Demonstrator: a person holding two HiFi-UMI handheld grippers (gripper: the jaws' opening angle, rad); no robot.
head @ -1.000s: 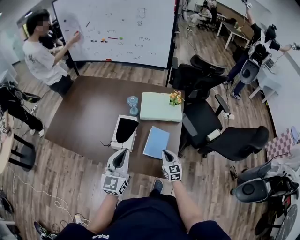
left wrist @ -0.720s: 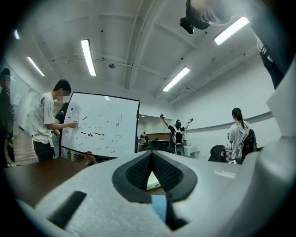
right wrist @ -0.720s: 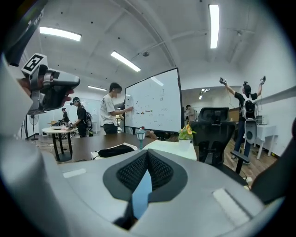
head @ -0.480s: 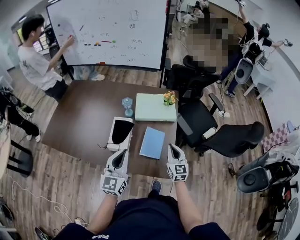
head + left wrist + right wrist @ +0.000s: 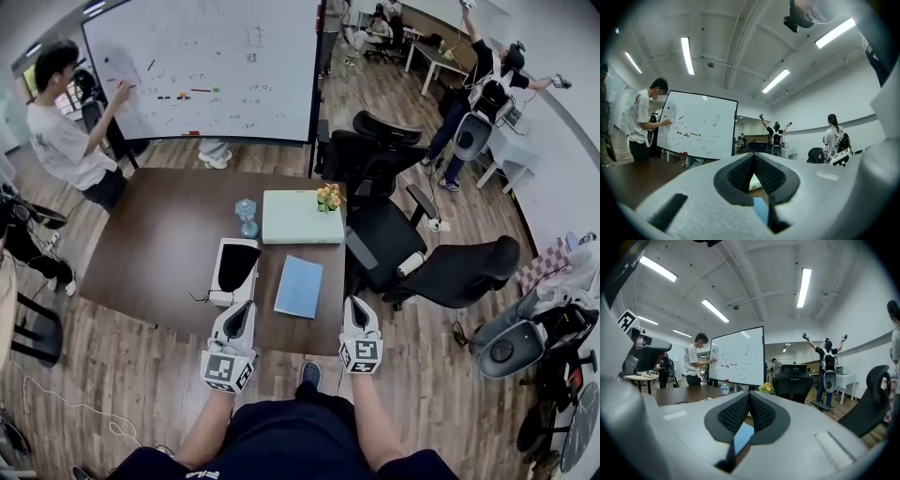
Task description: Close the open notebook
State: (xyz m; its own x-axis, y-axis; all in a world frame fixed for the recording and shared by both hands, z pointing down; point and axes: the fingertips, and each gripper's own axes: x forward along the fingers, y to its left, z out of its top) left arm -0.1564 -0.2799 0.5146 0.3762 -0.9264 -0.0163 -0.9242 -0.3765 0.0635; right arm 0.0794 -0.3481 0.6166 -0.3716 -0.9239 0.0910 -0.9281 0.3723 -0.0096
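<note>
A light blue notebook (image 5: 300,286) lies closed and flat on the dark brown table (image 5: 169,234), near the front edge. My left gripper (image 5: 240,307) hovers at that edge, left of the notebook, jaws shut and empty. To the right of the notebook, my right gripper (image 5: 354,305) sits just off the table's front right corner, also shut on nothing. In the left gripper view the closed jaws (image 5: 753,157) frame a sliver of the blue notebook (image 5: 759,208). The right gripper (image 5: 749,394) shows the same blue cover (image 5: 742,437) below its closed pads.
A white box (image 5: 234,267) holding a black item stands left of the notebook. A mint-green box (image 5: 300,217), yellow flowers (image 5: 327,196) and a blue glass piece (image 5: 246,211) sit behind. Black office chairs (image 5: 394,234) crowd the table's right side. A person (image 5: 61,141) writes on a whiteboard (image 5: 216,75).
My right gripper has drawn back from the notebook's near corner, down and to the right, off the table. The left gripper has hardly moved. The notebook has stayed closed.
</note>
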